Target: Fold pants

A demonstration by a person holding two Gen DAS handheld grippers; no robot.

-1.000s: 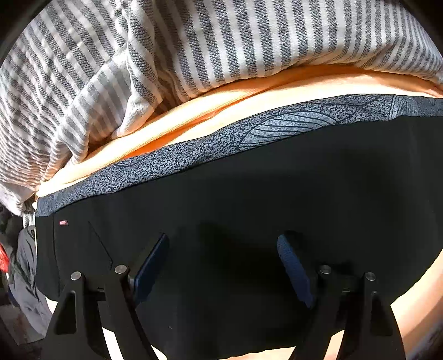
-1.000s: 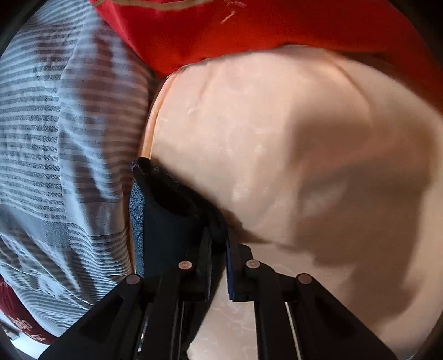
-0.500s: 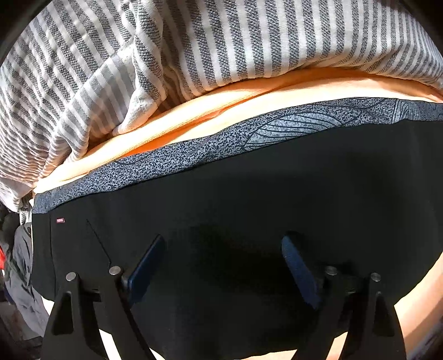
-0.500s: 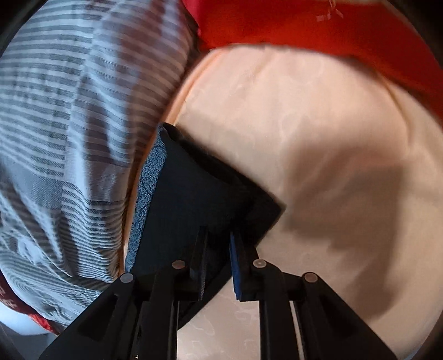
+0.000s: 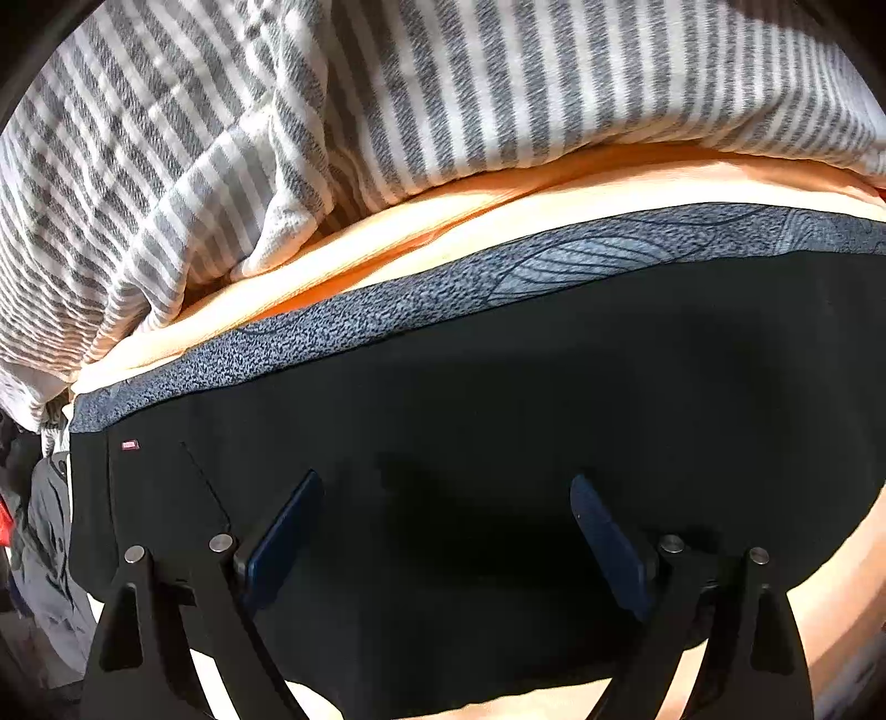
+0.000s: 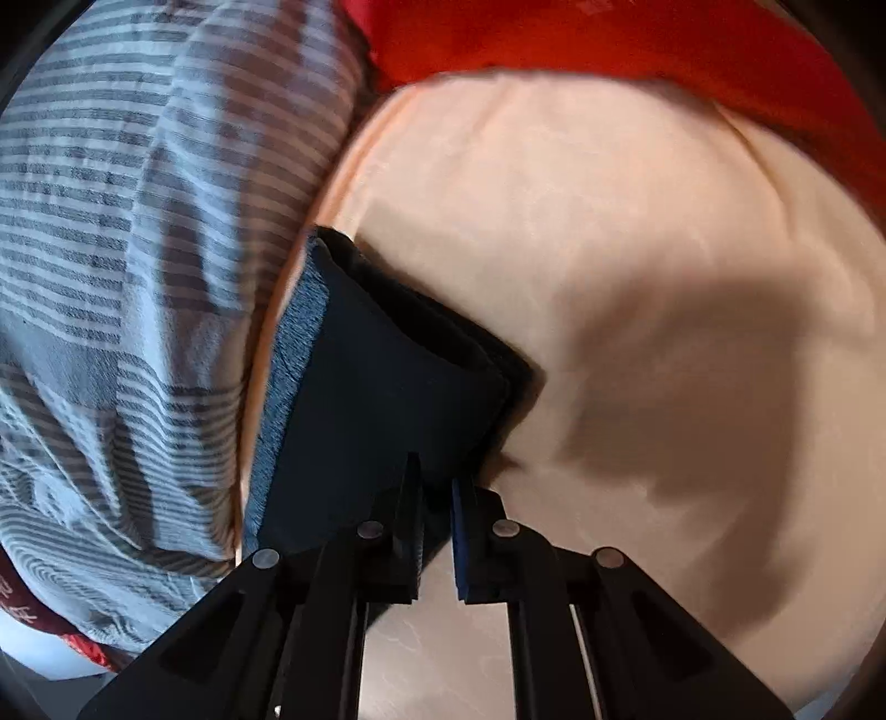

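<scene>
The black pants (image 5: 498,387) lie flat on the peach bed sheet (image 5: 443,216), their grey patterned waistband (image 5: 498,277) along the far edge. My left gripper (image 5: 443,484) hovers over them pointing steeply down; its jaws are wide and still opening, with nothing pinched between the blue pads (image 5: 282,531). In the right wrist view the pants (image 6: 387,387) show as a folded stack with the waistband (image 6: 293,343) on the left. My right gripper (image 6: 434,476) is at the stack's near edge, jaws closing to a narrow gap with the dark cloth between the tips.
A grey-and-white striped blanket (image 5: 387,111) is bunched just beyond the waistband and fills the left of the right wrist view (image 6: 111,221). A red cloth (image 6: 609,39) lies at the far end of the sheet (image 6: 637,249). Grey clothing (image 5: 50,526) hangs off the bed's left edge.
The left jaws have spread wider over the pants. In the right wrist view the bunched pants end has come down into a flat folded stack, and the right jaws have narrowed.
</scene>
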